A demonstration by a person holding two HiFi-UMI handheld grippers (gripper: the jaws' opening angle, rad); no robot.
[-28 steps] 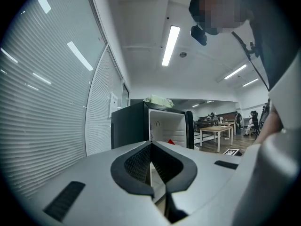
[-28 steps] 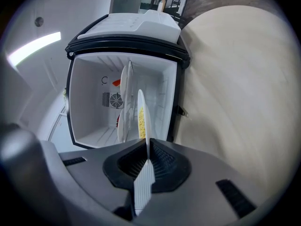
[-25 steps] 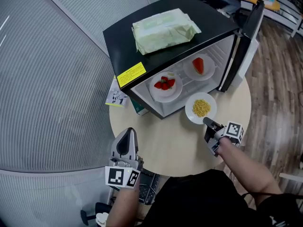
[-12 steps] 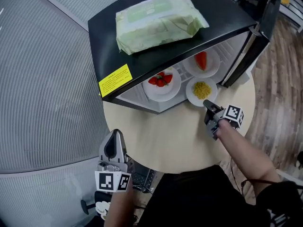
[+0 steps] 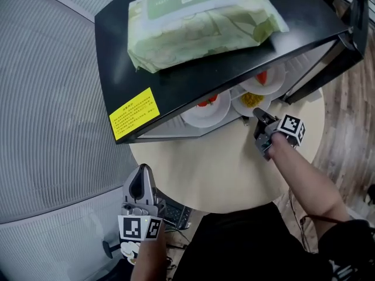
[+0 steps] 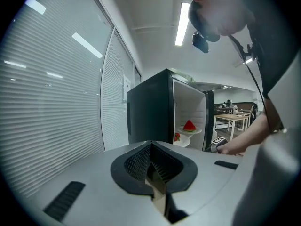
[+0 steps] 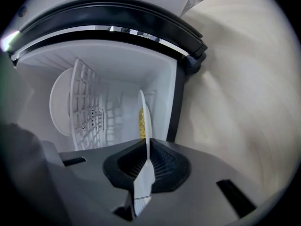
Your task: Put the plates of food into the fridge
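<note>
Between the jaws of the right gripper (image 7: pixel 146 161): near rim of the white plate of yellow food (image 7: pixel 143 108), clamped thin and edge-on, probably so the far side can enter first with the load level.

Ahead of that gripper: open black mini fridge (image 5: pixel 193 69), door (image 5: pixel 351 31) swung off to the gripper's right. Held plate sits at the mouth of the compartment, partly under the fridge top in the head view; judged not fully home.

Inside, left of the gripper: plate of strawberries (image 5: pixel 205 111). Inside, beyond the held plate: plate with a watermelon wedge (image 5: pixel 265 79). Spread apart, apparently to leave a bay for the third plate.

On the fridge top, above all three: green pack of wet wipes (image 5: pixel 205 16).

Well back from the fridge, off the near edge of the round table (image 5: pixel 217 168): left gripper (image 5: pixel 142 174), jaws together on nothing, parked clear since one hand seems enough.
</note>
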